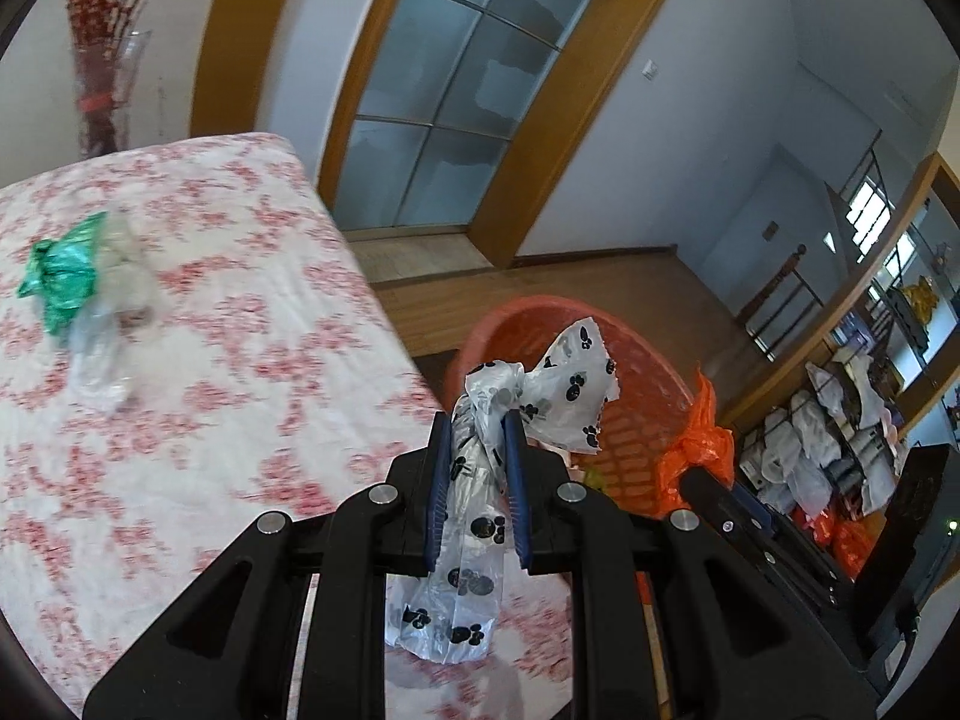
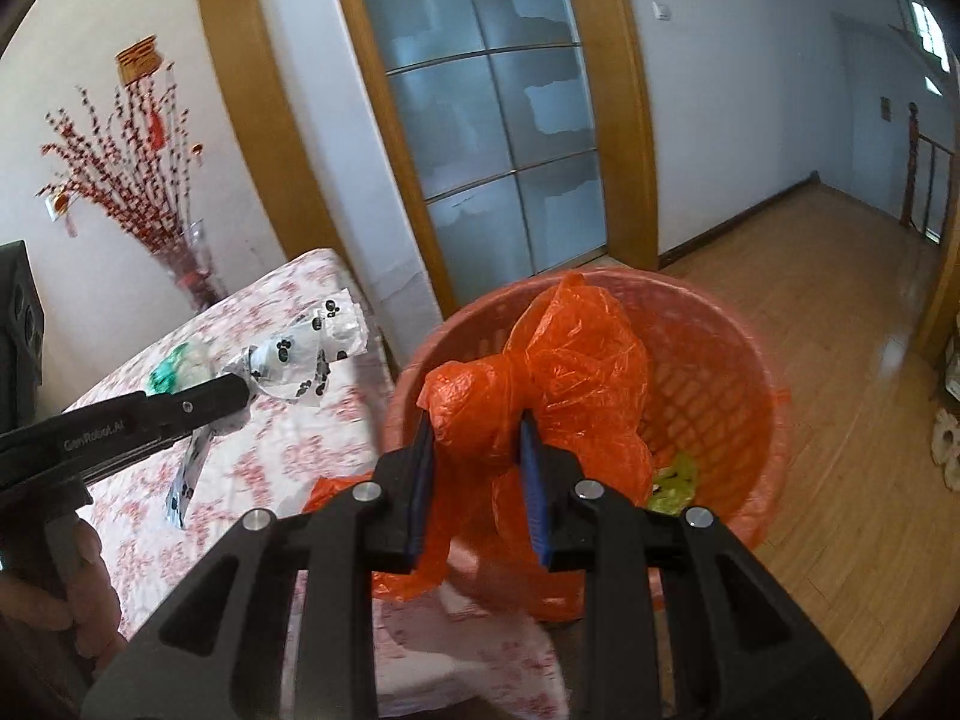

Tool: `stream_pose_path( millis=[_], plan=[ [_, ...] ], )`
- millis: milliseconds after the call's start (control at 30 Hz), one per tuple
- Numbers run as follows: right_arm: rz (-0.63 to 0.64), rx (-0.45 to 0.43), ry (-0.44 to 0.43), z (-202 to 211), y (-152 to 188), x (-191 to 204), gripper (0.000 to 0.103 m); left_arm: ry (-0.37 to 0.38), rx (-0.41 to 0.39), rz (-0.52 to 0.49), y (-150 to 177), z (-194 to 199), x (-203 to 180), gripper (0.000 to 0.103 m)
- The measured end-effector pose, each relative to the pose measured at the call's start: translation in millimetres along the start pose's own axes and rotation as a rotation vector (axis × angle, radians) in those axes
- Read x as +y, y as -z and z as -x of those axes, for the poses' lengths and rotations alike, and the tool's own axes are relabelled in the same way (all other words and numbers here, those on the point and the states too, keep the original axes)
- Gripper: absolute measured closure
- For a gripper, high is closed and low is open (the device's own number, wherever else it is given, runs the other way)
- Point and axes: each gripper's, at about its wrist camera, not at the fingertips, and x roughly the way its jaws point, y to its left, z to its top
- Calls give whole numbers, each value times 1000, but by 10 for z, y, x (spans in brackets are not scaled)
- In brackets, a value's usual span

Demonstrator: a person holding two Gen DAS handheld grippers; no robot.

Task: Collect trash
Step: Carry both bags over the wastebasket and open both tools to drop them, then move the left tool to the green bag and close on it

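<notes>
Two hand-held grippers above a table edge and waste basket. The left gripper [image 1: 480, 420] is clenched on a white plastic bag printed with black paw marks [image 1: 558, 390]; the bag is pinched between the blue pads [image 1: 515, 480], its knotted top standing above the fingertips and its tail hanging below them. The right gripper [image 2: 477, 426] grasps a crumpled orange plastic bag [image 2: 564, 372], held directly over the mouth of the orange perforated basket [image 2: 738, 360], which stands on the wooden floor [image 2: 840, 420] just beside the table. A yellow-green scrap [image 2: 675, 480] already lies inside the basket (its nature cannot be told). On the table's red-and-white floral cloth [image 1: 210, 420], well apart from both grippers, rests a green wrapper [image 1: 60, 276] touching what appears to be clear and pale plastic [image 1: 114, 324], blurred here. A vase of red branches [image 2: 192, 264] stands at the table's far corner.
</notes>
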Motion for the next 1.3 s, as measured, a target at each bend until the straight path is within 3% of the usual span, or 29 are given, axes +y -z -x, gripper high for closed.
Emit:
stream_pose_path(
  millis=[700,833,1000,1300],
  plan=[
    [-71,-19,59,-196,-159,-601,76,94,79,-34,-92,-641,-473,86],
    [-80,-21,56,-238,-171,-651,70,88,92,-35,-75,-715,-450,85],
    [-104,-18,54,-249,-129,-703,54,60,107,-6,-70,-736,-333,60],
    [-92,-7,61,-235,-102,-606,37,-56,77,-1,-77,-462,26,45]
  ],
)
